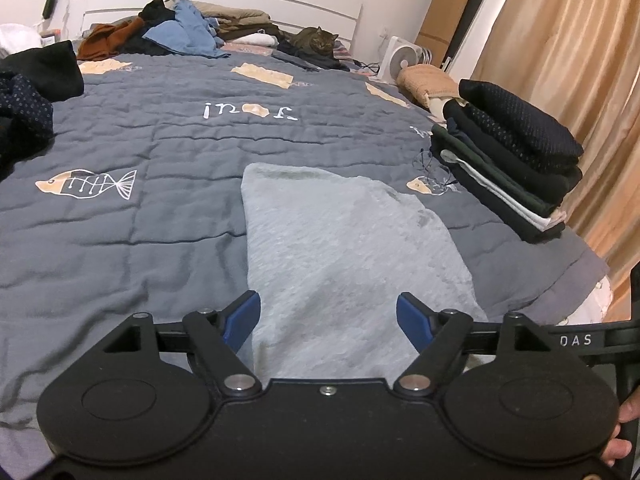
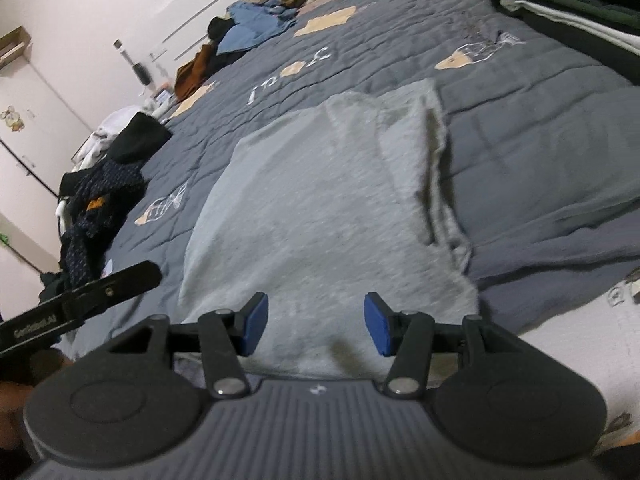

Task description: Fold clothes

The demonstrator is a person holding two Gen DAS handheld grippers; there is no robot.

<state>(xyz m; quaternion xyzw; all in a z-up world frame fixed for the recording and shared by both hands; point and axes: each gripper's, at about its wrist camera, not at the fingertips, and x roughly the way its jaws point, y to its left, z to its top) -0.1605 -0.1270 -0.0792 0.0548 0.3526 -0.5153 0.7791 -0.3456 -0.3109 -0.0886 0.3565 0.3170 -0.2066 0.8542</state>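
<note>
A light grey fleecy garment [image 1: 340, 240] lies folded lengthwise on the grey quilt [image 1: 140, 140], its near end under both grippers. My left gripper [image 1: 328, 312] stands open above that near end; its blue pads [image 1: 244, 316] are wide apart and press on nothing. In the right wrist view the same garment [image 2: 320, 200] shows a folded-over layer along its right side. My right gripper [image 2: 316, 320] is open over the garment's near edge with nothing clamped. Part of the left gripper's black body [image 2: 80, 304] shows at the left of the right wrist view.
A stack of folded dark clothes [image 1: 508, 160] sits at the bed's right edge. Unfolded clothes are heaped by the headboard [image 1: 180, 28] and at the left [image 1: 24, 96]. A cat [image 1: 316, 40] lies at the far end. A fan [image 1: 400, 60] and curtains [image 1: 580, 60] are at the right.
</note>
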